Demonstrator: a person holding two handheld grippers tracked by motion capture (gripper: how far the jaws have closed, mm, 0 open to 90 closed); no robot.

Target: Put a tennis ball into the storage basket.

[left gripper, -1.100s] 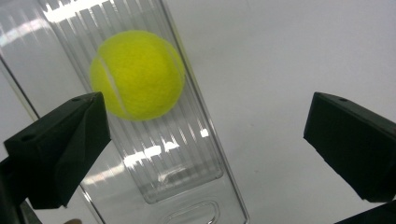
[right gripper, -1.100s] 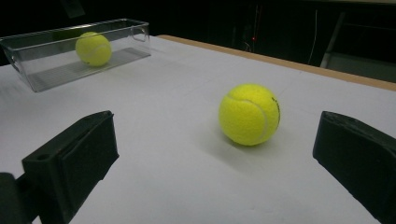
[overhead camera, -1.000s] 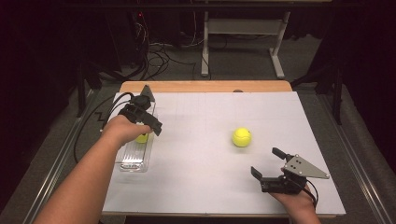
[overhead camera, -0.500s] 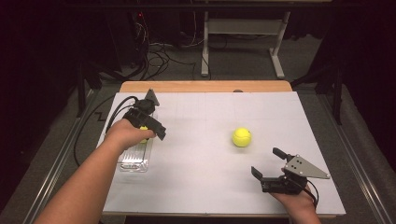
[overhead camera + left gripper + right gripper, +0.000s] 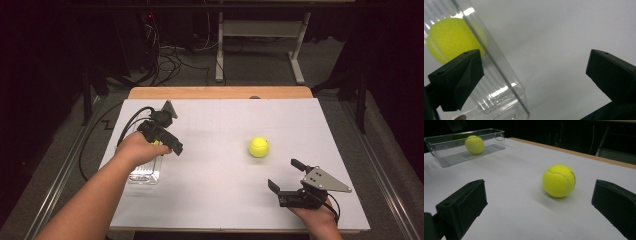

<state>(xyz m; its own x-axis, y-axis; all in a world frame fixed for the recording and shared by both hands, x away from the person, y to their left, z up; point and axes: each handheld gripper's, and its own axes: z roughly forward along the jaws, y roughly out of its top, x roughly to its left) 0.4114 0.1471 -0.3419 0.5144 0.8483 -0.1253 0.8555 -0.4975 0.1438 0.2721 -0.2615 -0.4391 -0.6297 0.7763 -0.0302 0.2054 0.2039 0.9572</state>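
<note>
So there's a white table top [image 5: 220, 200] with a wooden strip along its far edge. The left gripper [image 5: 170, 142] hangs over the far end of a clear plastic bin [image 5: 145, 175] on the left side, a bit of yellow peeking out under the hand. A yellow tennis ball [image 5: 258, 147] sits loose right of centre. The right gripper [image 5: 285, 175] is near the front edge, jaws spread wide, pointing toward that ball but well short of it

The left gripper [image 5: 167, 132] hovers with jaws spread wide, while the right gripper [image 5: 285, 176] rests low, jaws equally apart.
</note>
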